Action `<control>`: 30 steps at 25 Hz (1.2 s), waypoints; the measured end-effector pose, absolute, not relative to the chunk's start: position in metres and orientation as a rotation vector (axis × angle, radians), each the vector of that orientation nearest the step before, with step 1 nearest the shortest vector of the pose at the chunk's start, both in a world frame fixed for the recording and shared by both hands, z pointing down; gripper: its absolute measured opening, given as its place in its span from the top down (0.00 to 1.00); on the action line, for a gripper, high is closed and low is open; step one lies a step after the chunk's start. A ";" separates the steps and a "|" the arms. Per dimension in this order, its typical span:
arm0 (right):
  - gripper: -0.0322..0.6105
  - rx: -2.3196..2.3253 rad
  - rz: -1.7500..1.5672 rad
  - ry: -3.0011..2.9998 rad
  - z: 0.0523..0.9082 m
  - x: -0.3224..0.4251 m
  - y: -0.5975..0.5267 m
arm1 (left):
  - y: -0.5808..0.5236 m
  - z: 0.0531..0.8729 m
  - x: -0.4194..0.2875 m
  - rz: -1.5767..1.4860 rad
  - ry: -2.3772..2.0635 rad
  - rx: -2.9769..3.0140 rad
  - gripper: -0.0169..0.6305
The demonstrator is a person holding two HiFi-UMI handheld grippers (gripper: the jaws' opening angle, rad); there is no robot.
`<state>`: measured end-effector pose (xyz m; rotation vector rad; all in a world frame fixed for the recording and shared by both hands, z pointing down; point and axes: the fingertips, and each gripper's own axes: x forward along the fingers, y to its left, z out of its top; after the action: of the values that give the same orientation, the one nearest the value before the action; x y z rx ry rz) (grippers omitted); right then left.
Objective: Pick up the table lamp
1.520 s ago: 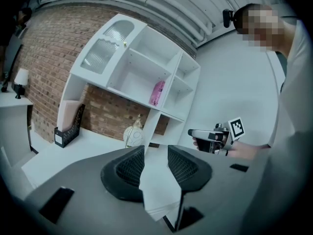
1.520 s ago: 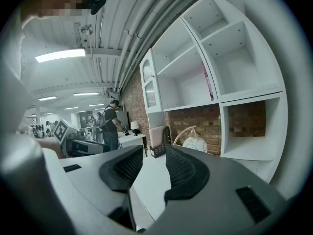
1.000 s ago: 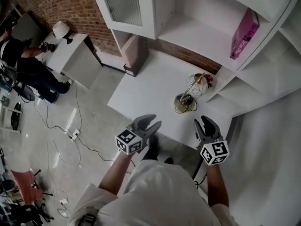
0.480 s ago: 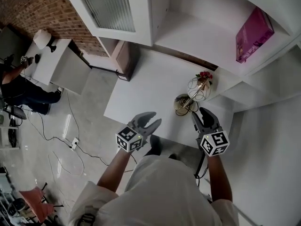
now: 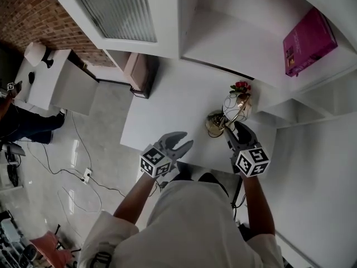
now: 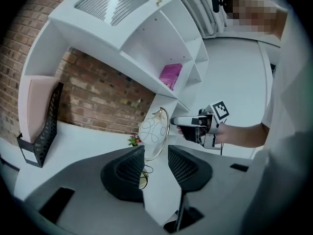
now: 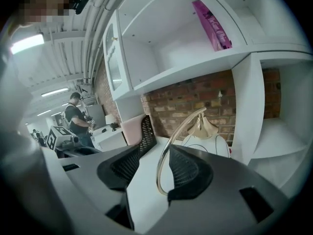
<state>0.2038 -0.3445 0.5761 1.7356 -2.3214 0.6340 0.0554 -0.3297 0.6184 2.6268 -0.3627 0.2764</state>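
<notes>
The table lamp [image 5: 227,111] stands on the white desk [image 5: 167,110] near the shelf unit; it has a round gold base, a curved gold arm and a white wire-pattern globe, with a small red flower beside it. My right gripper [image 5: 237,132] is at the lamp; in the right gripper view the gold arm [image 7: 178,129] runs between the opening jaws of the right gripper [image 7: 156,152], close to the right pad, not squeezed. My left gripper [image 5: 179,142] hovers over the desk's front edge, left of the lamp. The left gripper [image 6: 155,154] is partly open and empty, with the globe [image 6: 152,131] beyond it.
A pink book [image 5: 309,41] leans on the upper shelf. A black mesh file holder [image 6: 41,126] with a pink folder stands at the desk's far left by the brick wall. A white shelf divider [image 7: 244,106] rises just right of the lamp. A person [image 5: 14,119] works at another table.
Both grippers have moved forward and down toward the lamp. The right gripper now reaches the lamp's arm, and its jaws stand wider than before.
</notes>
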 end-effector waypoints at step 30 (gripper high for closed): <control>0.70 1.598 0.932 -2.608 0.585 0.198 -0.426 | -0.347 0.737 0.112 0.299 -0.420 2.415 0.73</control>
<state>0.1977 -0.4262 0.5847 1.5981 -2.6079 0.9320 0.1125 -0.3474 0.7371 2.4155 -0.4200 0.2986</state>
